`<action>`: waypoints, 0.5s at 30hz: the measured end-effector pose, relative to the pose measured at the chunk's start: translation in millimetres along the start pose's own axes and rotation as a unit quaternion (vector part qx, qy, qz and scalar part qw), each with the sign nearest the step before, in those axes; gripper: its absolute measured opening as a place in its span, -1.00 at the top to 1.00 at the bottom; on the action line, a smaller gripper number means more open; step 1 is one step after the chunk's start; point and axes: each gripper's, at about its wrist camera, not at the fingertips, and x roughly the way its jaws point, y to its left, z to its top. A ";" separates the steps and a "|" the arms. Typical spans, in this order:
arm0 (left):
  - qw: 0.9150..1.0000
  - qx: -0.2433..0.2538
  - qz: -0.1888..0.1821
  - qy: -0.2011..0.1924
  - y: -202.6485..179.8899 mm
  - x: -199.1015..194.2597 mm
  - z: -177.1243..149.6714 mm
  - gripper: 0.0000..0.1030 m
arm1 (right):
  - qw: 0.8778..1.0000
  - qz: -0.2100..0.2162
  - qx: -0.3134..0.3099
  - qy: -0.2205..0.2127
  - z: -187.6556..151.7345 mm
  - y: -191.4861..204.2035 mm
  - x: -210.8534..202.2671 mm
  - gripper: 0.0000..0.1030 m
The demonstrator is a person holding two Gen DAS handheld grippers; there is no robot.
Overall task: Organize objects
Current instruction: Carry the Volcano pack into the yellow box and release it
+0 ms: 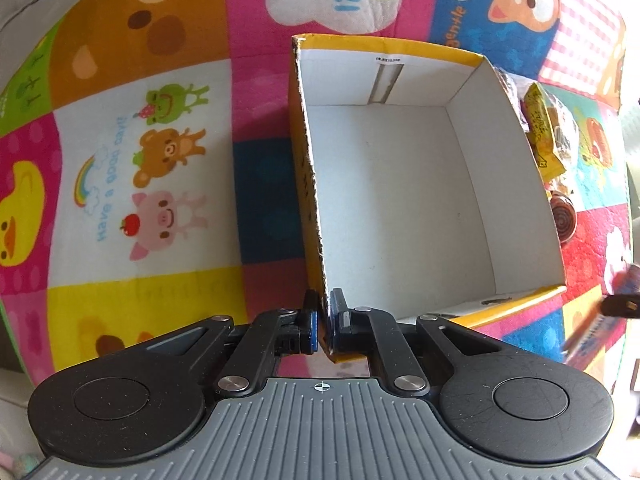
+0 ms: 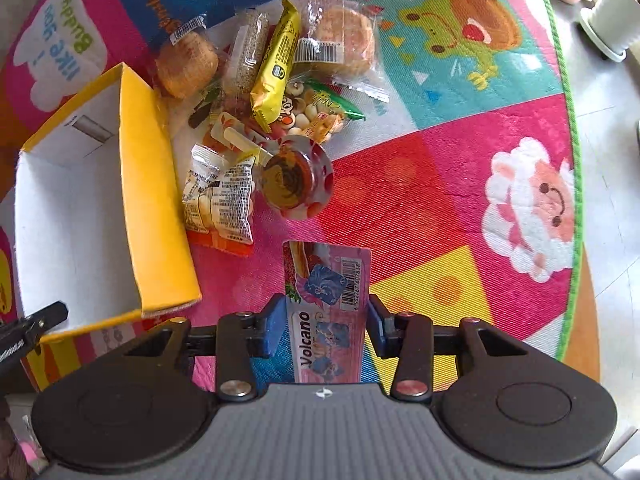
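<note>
An open yellow cardboard box with a white inside stands empty on the cartoon play mat. My left gripper is shut on the box's near left wall, one finger outside and one inside. In the right wrist view the same box stands at the left. My right gripper points down with its blue pads pressed on both sides of a pink "Volcano" snack packet. Beyond it lies a pile of wrapped snacks: a yellow bar, a round spiral lollipop and a white printed sachet.
Two wrapped buns lie at the far side of the pile. The mat's green edge runs down the right, with bare floor and white plant pots beyond. Open mat lies left of the box.
</note>
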 end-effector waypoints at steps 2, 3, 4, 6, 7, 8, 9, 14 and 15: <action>1.000 -0.015 -0.002 0.003 -1.9 -0.9 0.8 0.85 | 1.000 0.007 0.003 -0.010 -4.4 -7.6 -25.5 0.21; 1.000 -0.018 -0.003 0.003 -3.1 -1.8 1.0 0.85 | 1.000 0.014 0.007 -0.014 -7.4 -11.1 -38.2 0.21; 1.000 -0.017 -0.004 0.001 -4.8 -2.8 0.2 0.84 | 0.999 0.023 0.011 -0.020 -10.4 -16.1 -51.5 0.21; 1.000 -0.009 -0.006 0.000 -8.6 -3.8 -3.6 0.83 | 0.999 0.033 0.008 -0.031 -15.9 -18.6 -80.3 0.21; 1.000 -0.006 -0.007 0.002 -10.5 -4.0 -5.9 0.83 | 0.999 0.038 0.001 -0.037 -18.9 -18.3 -92.6 0.21; 1.000 -0.004 -0.010 0.003 -12.1 -4.4 -8.4 0.83 | 0.998 0.043 -0.007 -0.042 -22.2 -16.1 -104.6 0.21; 1.000 0.000 -0.014 0.003 -14.0 -5.0 -11.6 0.82 | 0.998 0.047 -0.017 -0.045 -25.4 -13.7 -114.9 0.21; 0.999 0.014 -0.036 0.006 -21.8 -5.9 -29.0 0.81 | 0.995 0.064 -0.057 -0.047 -44.9 14.4 -157.1 0.21; 0.999 0.006 -0.043 0.007 -21.0 -5.7 -31.3 0.81 | 0.995 0.071 -0.060 -0.044 -46.3 20.0 -161.7 0.21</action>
